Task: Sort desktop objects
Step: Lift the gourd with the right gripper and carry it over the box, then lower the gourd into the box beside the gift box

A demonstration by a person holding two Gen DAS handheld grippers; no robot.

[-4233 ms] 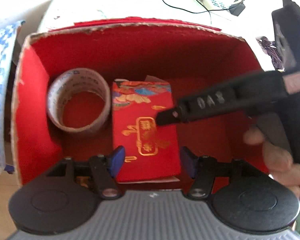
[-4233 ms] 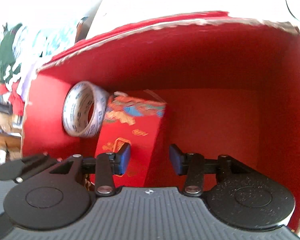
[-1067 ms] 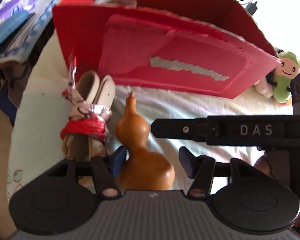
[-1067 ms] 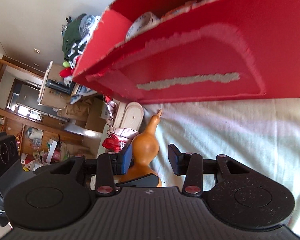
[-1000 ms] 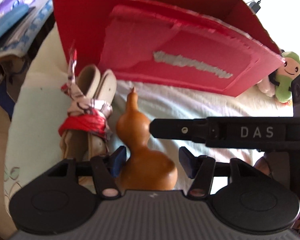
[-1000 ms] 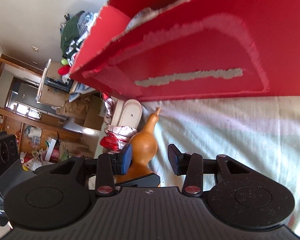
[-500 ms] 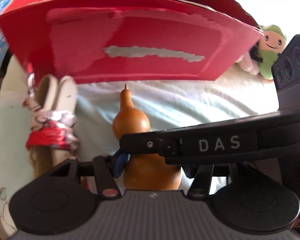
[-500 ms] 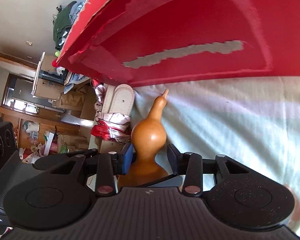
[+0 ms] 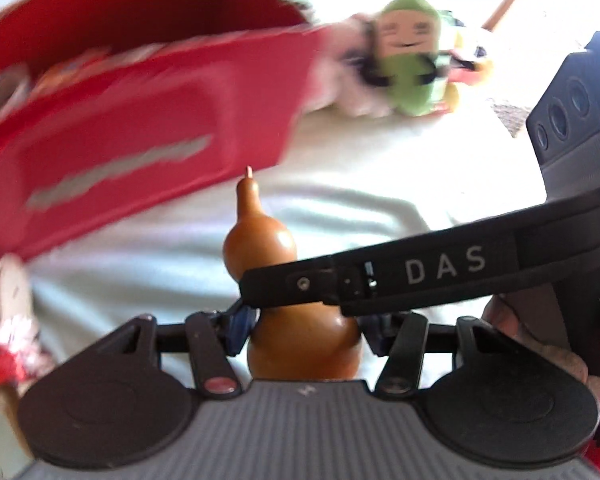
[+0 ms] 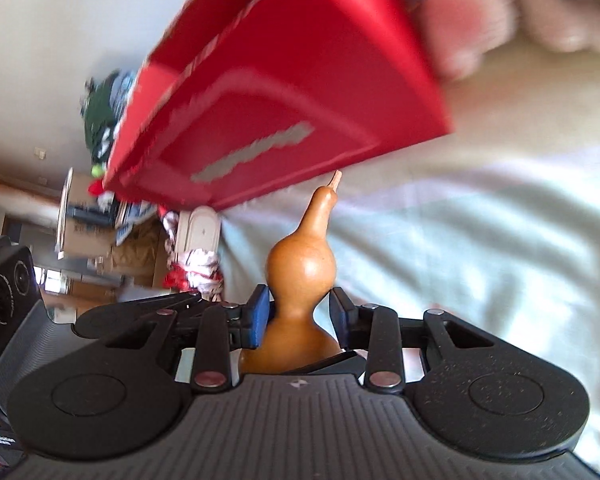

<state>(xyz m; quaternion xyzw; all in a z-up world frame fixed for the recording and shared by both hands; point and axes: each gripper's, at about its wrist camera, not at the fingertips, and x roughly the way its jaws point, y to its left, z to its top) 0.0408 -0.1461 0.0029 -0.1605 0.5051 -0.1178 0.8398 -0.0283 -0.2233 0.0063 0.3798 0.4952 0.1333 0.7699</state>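
A brown gourd (image 9: 278, 264) stands on the pale cloth in front of the red box (image 9: 140, 120). My left gripper (image 9: 304, 326) has its blue pads on both sides of the gourd's wide base. My right gripper (image 10: 300, 314) is shut on the gourd's (image 10: 300, 268) waist from a crossing angle. One finger of the right gripper, marked DAS (image 9: 440, 272), lies across the left wrist view. The red box (image 10: 292, 92) is blurred in both views.
A green plush toy (image 9: 408, 56) lies right of the box. A bundle of pale wooden pieces tied with red-and-white ribbon (image 9: 8, 320) lies at the left, also seen in the right wrist view (image 10: 196, 248). Room clutter lies beyond the table's left edge.
Both grippers left the box interior, came down at the gourd and closed in on it. In the last half second the views swung, so the box now sits further left.
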